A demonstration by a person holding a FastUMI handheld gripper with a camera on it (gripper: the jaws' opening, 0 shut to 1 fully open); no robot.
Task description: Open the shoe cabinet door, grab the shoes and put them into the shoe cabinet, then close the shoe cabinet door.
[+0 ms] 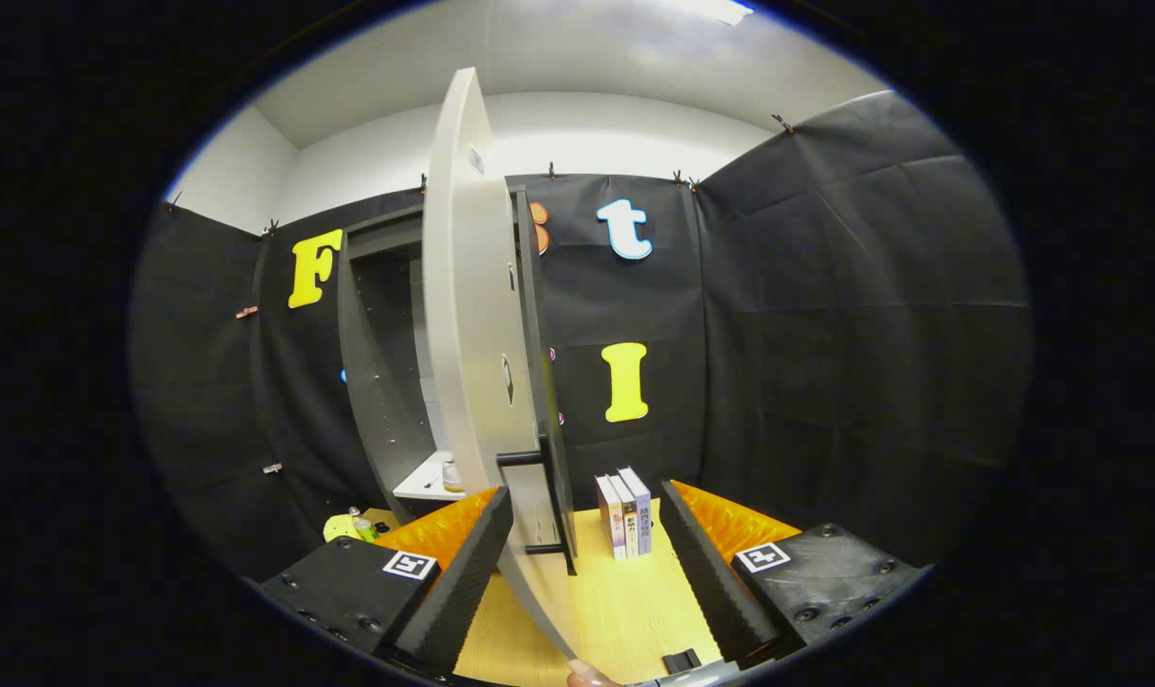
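Gripper (585,534) wide open, the edge of the open cabinet door (472,353) between its fingers, unclamped. A shoe (451,474) sits on the cabinet shelf (423,487) beyond the left finger; books (624,513) stand on the tabletop (616,611) ahead.

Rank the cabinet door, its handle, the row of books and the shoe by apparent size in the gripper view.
1. cabinet door, edge-on between the open gripper fingers; nearness inflates it
2. row of books
3. handle, close to the books, unsure
4. shoe, mostly hidden behind the door
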